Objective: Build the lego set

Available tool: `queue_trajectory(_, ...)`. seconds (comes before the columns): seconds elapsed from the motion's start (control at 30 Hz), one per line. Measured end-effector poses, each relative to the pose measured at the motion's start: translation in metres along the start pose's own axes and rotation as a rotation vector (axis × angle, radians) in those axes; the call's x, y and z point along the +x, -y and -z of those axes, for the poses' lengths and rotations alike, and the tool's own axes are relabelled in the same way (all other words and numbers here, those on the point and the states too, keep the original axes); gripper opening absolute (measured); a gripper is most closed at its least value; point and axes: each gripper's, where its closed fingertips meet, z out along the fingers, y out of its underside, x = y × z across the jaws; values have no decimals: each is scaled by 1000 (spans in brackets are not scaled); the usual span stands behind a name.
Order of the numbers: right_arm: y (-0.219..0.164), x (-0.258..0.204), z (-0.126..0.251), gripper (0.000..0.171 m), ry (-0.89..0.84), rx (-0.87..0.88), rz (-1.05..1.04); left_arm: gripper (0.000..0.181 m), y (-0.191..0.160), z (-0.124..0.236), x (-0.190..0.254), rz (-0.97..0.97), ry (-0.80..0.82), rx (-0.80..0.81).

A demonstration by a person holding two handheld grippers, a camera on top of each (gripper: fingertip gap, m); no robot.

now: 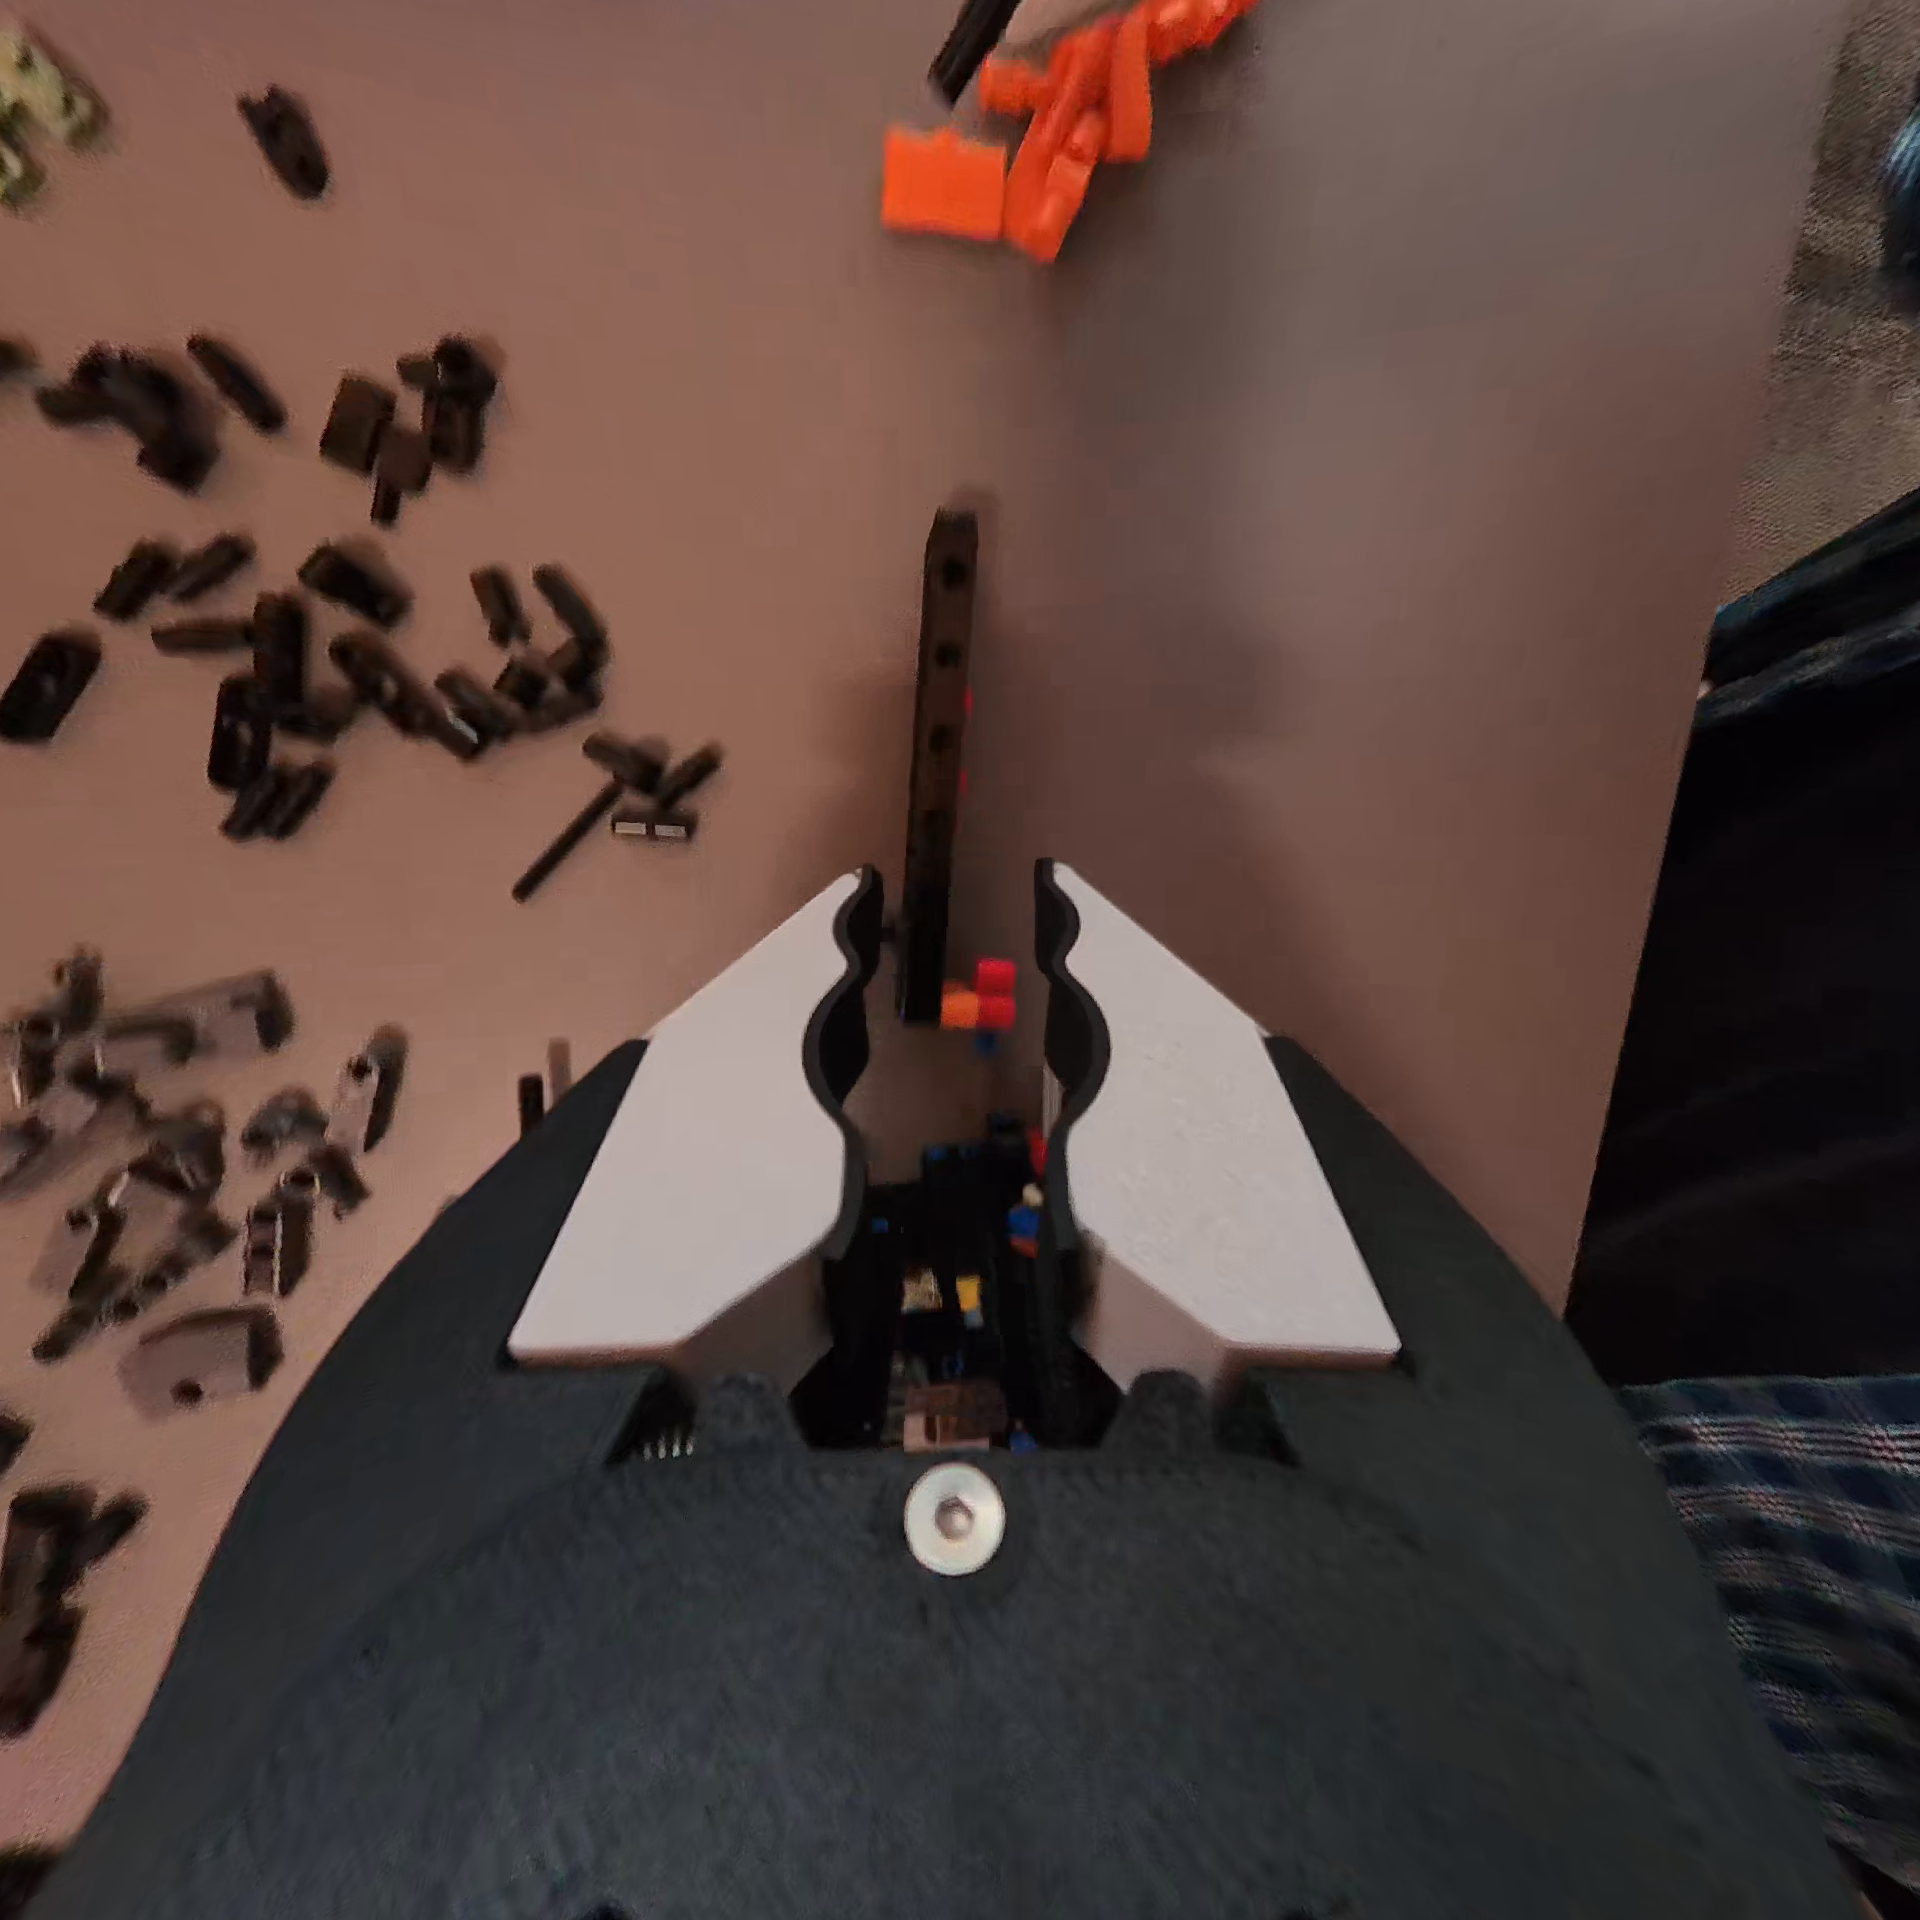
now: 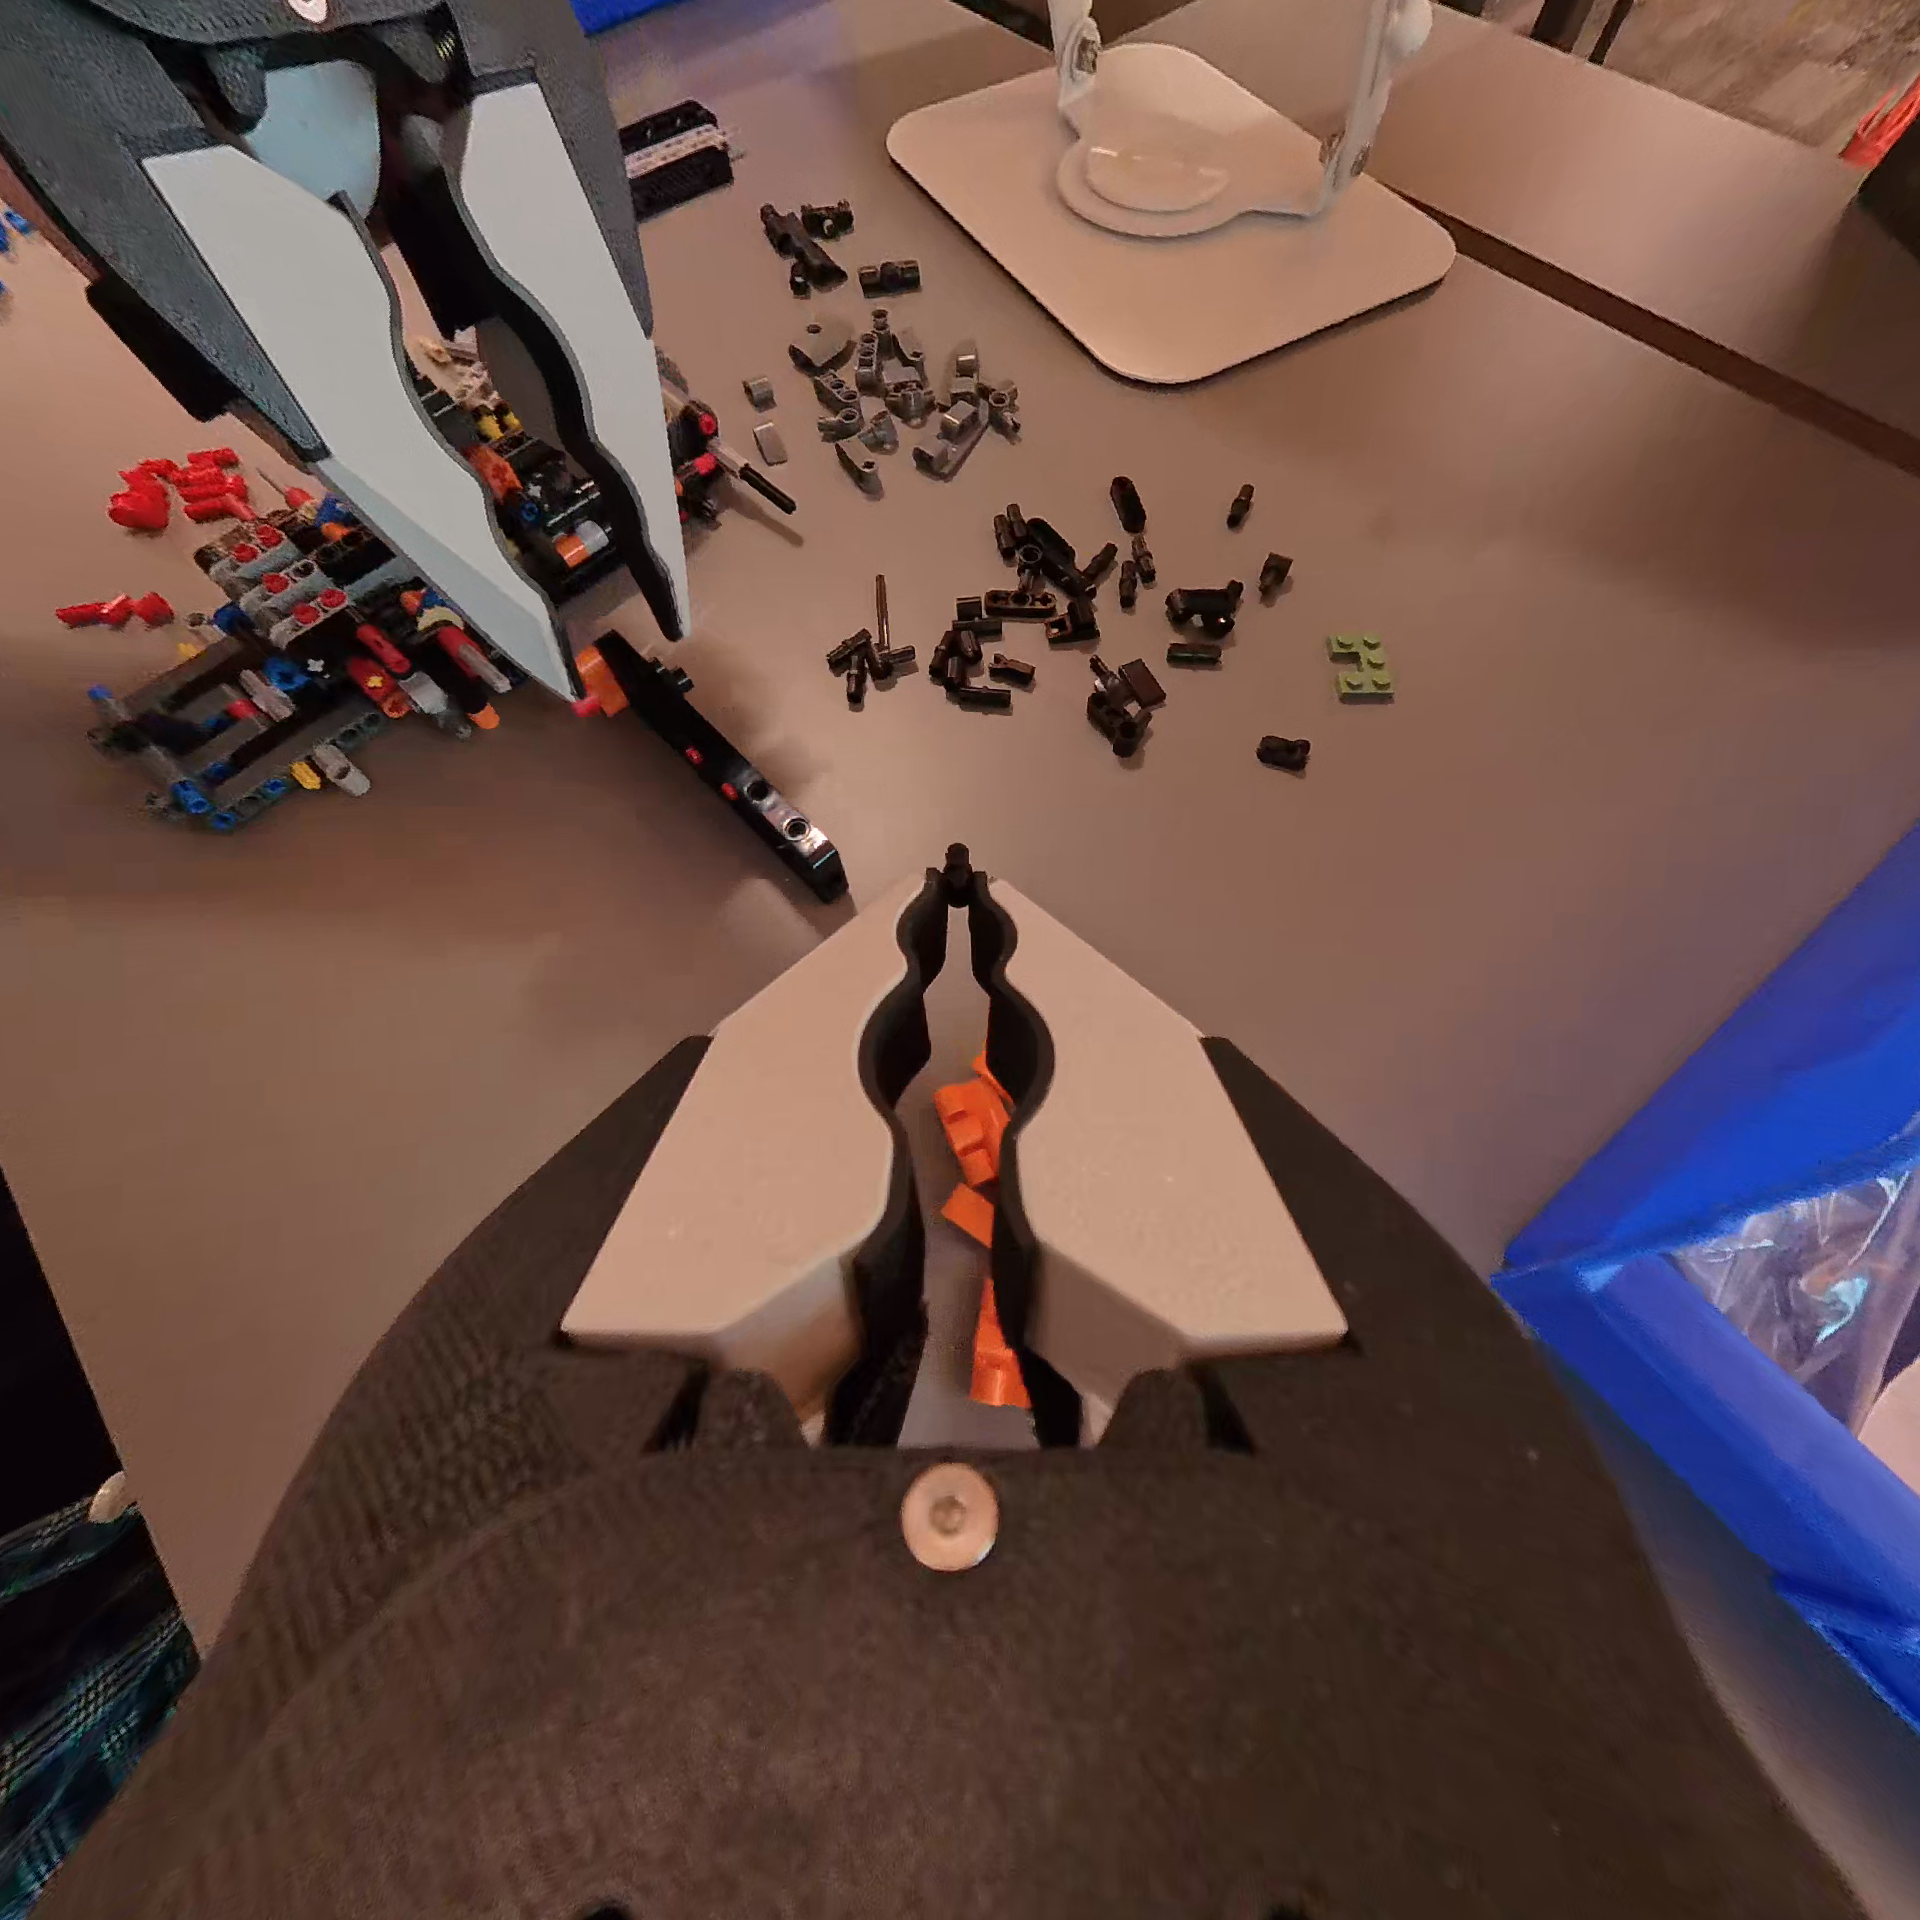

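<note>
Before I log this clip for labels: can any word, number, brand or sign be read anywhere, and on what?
None can be read.
Black beam: holes and red pins only, no print.
Green plate: bare studs.
Blue bin and the clear bags in it: no legible print.
White stand: plain.
Loose black pieces: blurred in the left wrist view, nothing legible.

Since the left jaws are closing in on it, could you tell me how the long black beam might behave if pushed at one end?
The long black beam looks stiff, so it should not bend. Lying flat on the table, it would probably slide or pivot rather than roll. It seems light.
</note>
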Motion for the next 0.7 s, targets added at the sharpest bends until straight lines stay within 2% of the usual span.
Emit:
queue_trajectory(0.13,1,-10,-1,1,17,7,18,31,-17,-2,-2,19,21,-13)
queue_trajectory(0.27,3,-22,-2,1,35,14,45,31,-16,-15,-3,-14,38,-46)
queue_trajectory(0.4,4,-30,-2,0,47,26,57,24,-13,-28,-5,-28,24,-69)
queue_trajectory(0.57,0,-30,-3,0,59,31,46,24,-13,-29,-4,-16,6,-74)
queue_trajectory(0.7,0,-29,-2,0,58,37,52,43,-9,-17,-3,-6,22,-18)
